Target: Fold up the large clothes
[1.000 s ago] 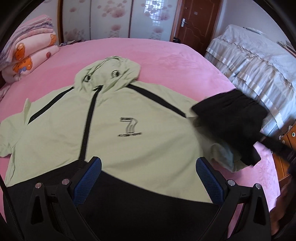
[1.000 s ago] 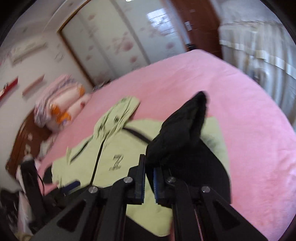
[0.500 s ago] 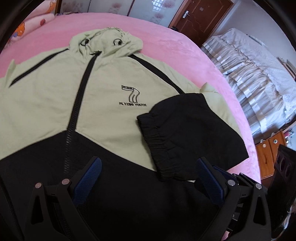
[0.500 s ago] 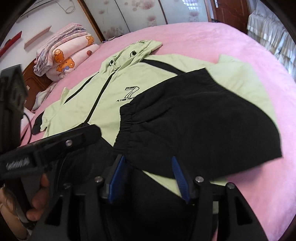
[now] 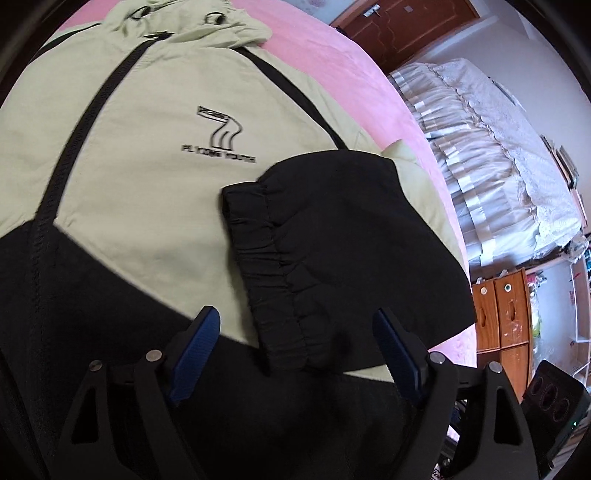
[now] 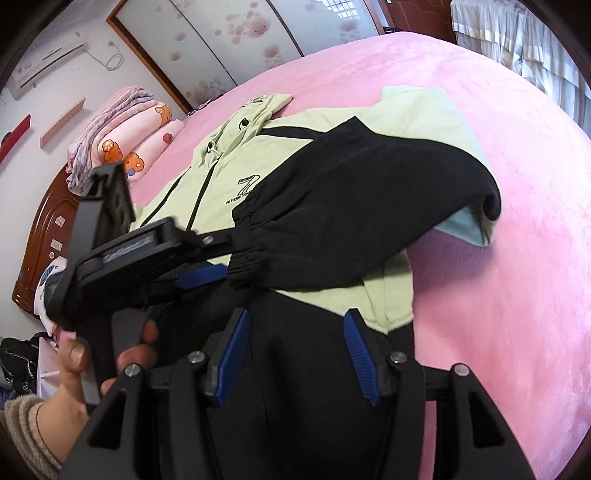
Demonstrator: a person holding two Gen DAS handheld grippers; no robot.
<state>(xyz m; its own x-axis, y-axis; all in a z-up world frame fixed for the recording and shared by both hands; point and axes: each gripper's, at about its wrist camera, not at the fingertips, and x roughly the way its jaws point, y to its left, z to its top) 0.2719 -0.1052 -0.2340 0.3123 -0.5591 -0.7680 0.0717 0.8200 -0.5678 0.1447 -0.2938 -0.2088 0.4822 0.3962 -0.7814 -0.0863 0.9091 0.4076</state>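
Left wrist view: hooded jacket [image 5: 140,192] lies flat, front up, on the pink bed cover [image 5: 332,62]. Long axis runs away from the camera, hood [image 5: 184,22] at the far end, black hem panel nearest. Zipper line slants from the hood down toward the lower left. The black sleeve [image 5: 332,258] is folded in across the chest, its elastic cuff [image 5: 266,273] pointing toward the jacket's middle, just right of the printed "7" logo [image 5: 219,136]. Left gripper [image 5: 295,354] hovers over the hem with blue pads spread wide, released, gripping nothing; the cuff end lies between them. A wooden cabinet [image 5: 502,317] stands beyond the bed's right edge. Right wrist view: same jacket [image 6: 229,177] seen at a slant, hood toward the folded blankets [image 6: 122,136] at the headboard. Sleeve [image 6: 369,206] lies across the body, cuff toward the left. Right gripper [image 6: 295,358] is parted over the black hem, holding nothing. The left gripper [image 6: 201,275] comes in from the left, one blue pad beside the cuff, held in the person's left hand [image 6: 85,369].
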